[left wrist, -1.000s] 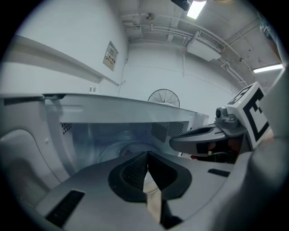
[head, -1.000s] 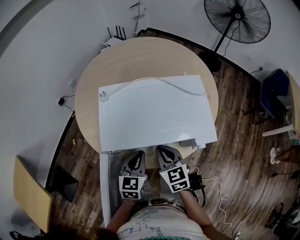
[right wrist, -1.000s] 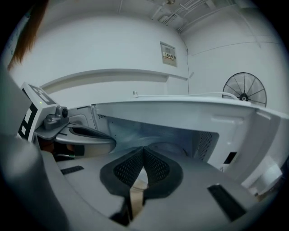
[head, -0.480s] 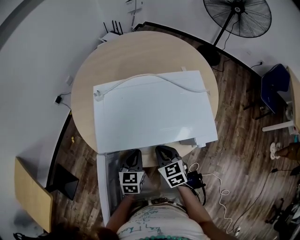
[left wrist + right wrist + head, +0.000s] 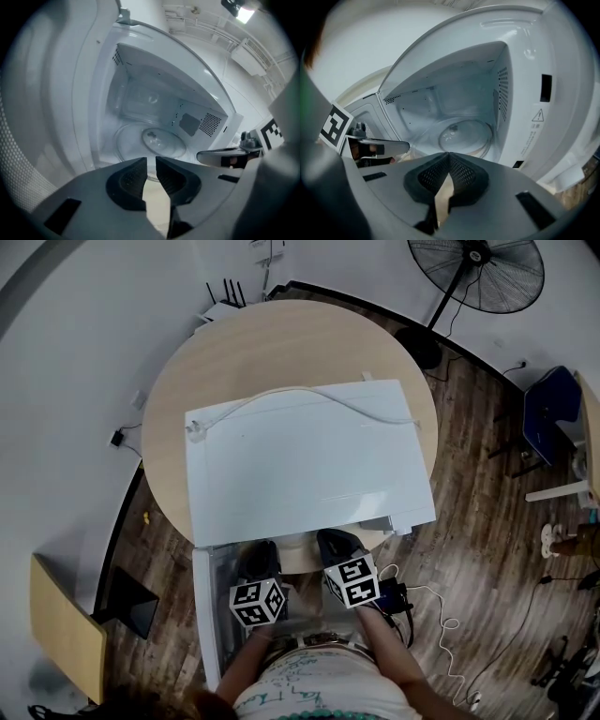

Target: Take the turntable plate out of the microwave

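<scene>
turntable plate [image 5: 154, 140] sits flat on the microwave [image 5: 309, 465] floor, 12 o'clock of both grippers. left gripper [image 5: 151, 160] jaws have just been opening, a narrow slit with nothing between; right gripper [image 5: 448, 154] jaws pressed together, empty. likely best to widen both, pinch the near rim at 5 and 7 o'clock, lift level.

Around you, a dark plank floor [image 5: 487, 521] meets a curving white wall [image 5: 66, 381] on the left and far side. The round, pale wooden table [image 5: 281, 343] stands before you. A black pedestal fan [image 5: 476, 273] stands at the far right, a blue chair [image 5: 546, 426] to the right, and a light wooden cabinet [image 5: 58, 632] at the near left.
</scene>
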Demonstrator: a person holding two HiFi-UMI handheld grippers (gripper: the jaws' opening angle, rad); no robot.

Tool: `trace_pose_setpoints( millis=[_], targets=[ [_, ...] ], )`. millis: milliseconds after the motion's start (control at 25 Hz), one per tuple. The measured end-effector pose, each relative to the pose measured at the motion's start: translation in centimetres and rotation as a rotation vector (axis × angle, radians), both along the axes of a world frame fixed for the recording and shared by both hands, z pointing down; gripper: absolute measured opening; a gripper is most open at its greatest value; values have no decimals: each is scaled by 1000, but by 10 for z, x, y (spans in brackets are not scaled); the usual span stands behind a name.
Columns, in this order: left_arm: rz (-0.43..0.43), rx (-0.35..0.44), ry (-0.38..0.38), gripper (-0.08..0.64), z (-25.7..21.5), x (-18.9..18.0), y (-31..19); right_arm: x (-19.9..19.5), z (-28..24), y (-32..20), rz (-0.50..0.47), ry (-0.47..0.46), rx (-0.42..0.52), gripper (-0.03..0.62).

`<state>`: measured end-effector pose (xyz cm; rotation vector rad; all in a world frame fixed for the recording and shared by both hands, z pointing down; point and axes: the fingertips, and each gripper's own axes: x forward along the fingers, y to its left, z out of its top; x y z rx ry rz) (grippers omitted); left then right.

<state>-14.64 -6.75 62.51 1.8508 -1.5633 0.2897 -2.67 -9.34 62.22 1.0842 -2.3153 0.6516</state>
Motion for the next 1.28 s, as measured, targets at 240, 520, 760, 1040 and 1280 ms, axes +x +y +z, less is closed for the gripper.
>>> trace_pose_setpoints(
  millis=[240,520,760,1040,1280],
  targets=[
    [-97,-84,90,194,18,-6,2,6,1,-3,5,2,-5,-9],
    [-220,-136,242,269,34,-7,-4,17,1,-3,11,9,-11,-9],
    [-278,-190,355,275,47,0,-13,24,2,-2,11,8,-19,-9],
    [-331,-209,448,268,52,10,-28,33,3,-2,26,-4,-36,-9],
    [-338,-209,524,190,50,11,-25,35,5,-2,38,-35,-55,-5]
  ],
)
